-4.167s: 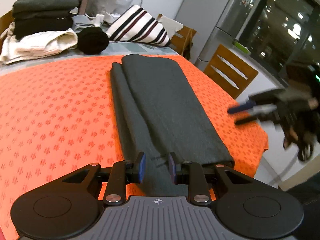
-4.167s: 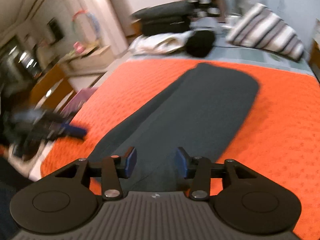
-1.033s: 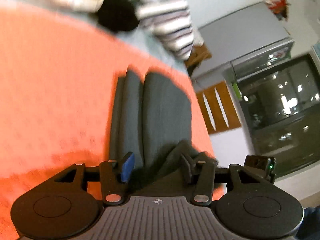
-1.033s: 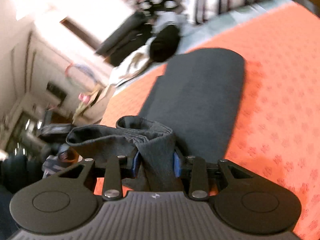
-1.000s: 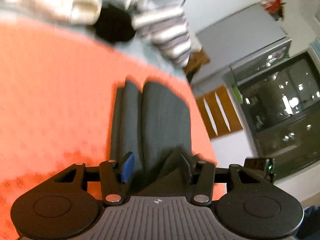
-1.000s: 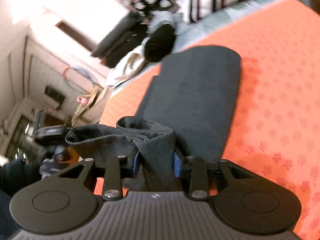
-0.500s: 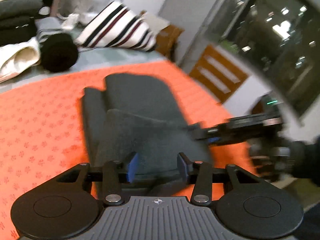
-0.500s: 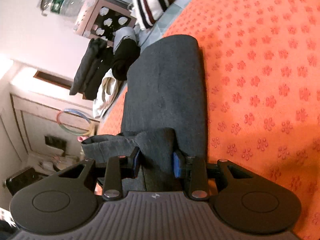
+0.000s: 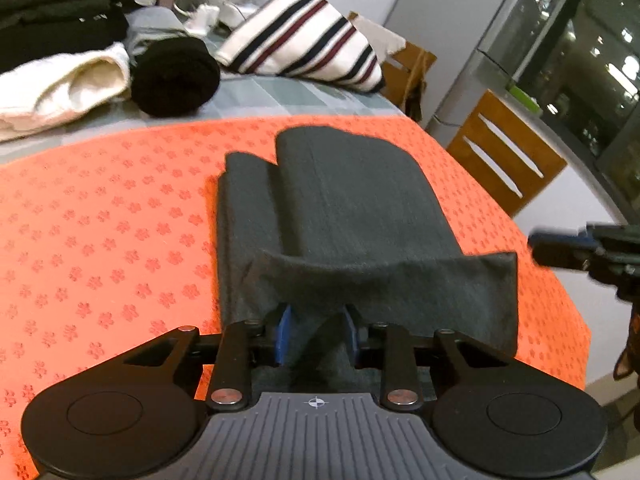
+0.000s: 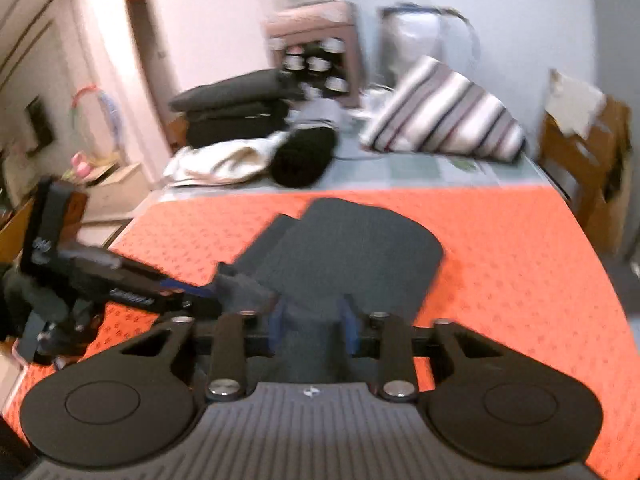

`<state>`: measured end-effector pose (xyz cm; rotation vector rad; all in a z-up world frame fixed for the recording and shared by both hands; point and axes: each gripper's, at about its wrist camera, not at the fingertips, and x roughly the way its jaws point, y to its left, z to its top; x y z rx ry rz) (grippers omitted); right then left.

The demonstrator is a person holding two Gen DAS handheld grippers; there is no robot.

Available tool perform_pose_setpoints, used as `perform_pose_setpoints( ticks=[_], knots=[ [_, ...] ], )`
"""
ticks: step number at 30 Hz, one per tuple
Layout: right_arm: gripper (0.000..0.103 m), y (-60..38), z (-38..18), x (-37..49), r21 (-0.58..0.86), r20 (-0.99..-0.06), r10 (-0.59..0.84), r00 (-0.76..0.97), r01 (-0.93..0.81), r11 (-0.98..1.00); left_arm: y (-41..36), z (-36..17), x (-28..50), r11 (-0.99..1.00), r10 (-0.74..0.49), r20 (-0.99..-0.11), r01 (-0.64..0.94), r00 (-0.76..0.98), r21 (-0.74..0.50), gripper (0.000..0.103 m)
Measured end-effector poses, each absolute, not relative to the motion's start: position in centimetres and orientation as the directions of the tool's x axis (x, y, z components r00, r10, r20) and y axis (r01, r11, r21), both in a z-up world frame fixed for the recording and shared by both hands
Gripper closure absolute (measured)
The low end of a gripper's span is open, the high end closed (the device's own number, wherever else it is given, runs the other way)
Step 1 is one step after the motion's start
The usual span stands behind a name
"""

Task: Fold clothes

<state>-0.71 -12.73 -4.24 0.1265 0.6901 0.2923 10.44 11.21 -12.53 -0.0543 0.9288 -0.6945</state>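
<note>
While the dark grey garment (image 9: 352,200) is lying along the orange cloth (image 9: 100,216) toward twelve o'clock, its soft, light near hem is sagging between the left gripper (image 9: 316,332) and right gripper (image 10: 310,326), both closing on corner folds, probably the best holds.

From my left wrist camera, the folded garment (image 9: 344,200) lies lengthwise on the tablecloth (image 9: 100,220), its near end raised between the left gripper (image 9: 316,334) fingers, with the right gripper (image 9: 580,250) off to the right. Behind the cloth sit a towel (image 9: 60,88) at left, a rolled garment (image 9: 176,76) just right of it, then a striped pillow (image 9: 304,52); stacked clothes (image 9: 60,12) lie behind the towel, and a chair (image 9: 504,160) stands right of the table
</note>
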Motion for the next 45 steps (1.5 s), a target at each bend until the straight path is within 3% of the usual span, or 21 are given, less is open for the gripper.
perform_pose_setpoints(
  ticks=[7,12,24,36,39,41,43,45],
  knots=[
    [0.100,-11.7,-7.9,2.1,0.101,-0.684,0.283,0.672,-0.297,0.949,10.8,-12.8,9.9,0.801,-0.513,-0.741,0.551,0.433,-0.233,0.069],
    [0.103,-12.5,-10.1,3.9,0.163,-0.690,0.301,0.658,-0.264,0.951,10.8,-10.6,7.0,0.703,-0.565,-0.690,0.702,0.453,-0.115,0.048],
    [0.102,-13.6,-10.5,4.2,0.232,-0.683,0.366,0.633,-0.287,0.929,7.3,-12.2,0.4,0.375,-0.564,-0.684,0.882,0.462,0.286,0.031],
    [0.102,-14.8,-10.7,4.6,0.337,-0.666,0.436,0.605,-0.278,0.900,3.8,-15.3,-0.8,0.160,-0.561,-0.650,0.837,0.514,0.524,0.026],
    [0.102,-15.0,-10.6,4.6,0.340,-0.661,0.456,0.595,-0.304,0.890,3.8,-15.2,-0.7,0.131,-0.568,-0.647,0.831,0.509,0.540,0.042],
    [0.096,-15.0,-10.4,4.6,0.339,-0.658,0.472,0.587,-0.328,0.882,3.7,-14.5,-0.4,0.149,-0.567,-0.664,0.854,0.487,0.499,0.049],
    [0.081,-14.9,-10.0,4.5,0.333,-0.653,0.509,0.560,-0.391,0.858,3.7,-13.8,0.0,0.176,-0.566,-0.678,0.873,0.468,0.455,0.052],
    [0.041,-14.6,-9.5,4.5,0.330,-0.647,0.553,0.526,-0.461,0.824,3.6,-13.0,0.8,0.212,-0.565,-0.691,0.889,0.450,0.405,0.053]
  ],
)
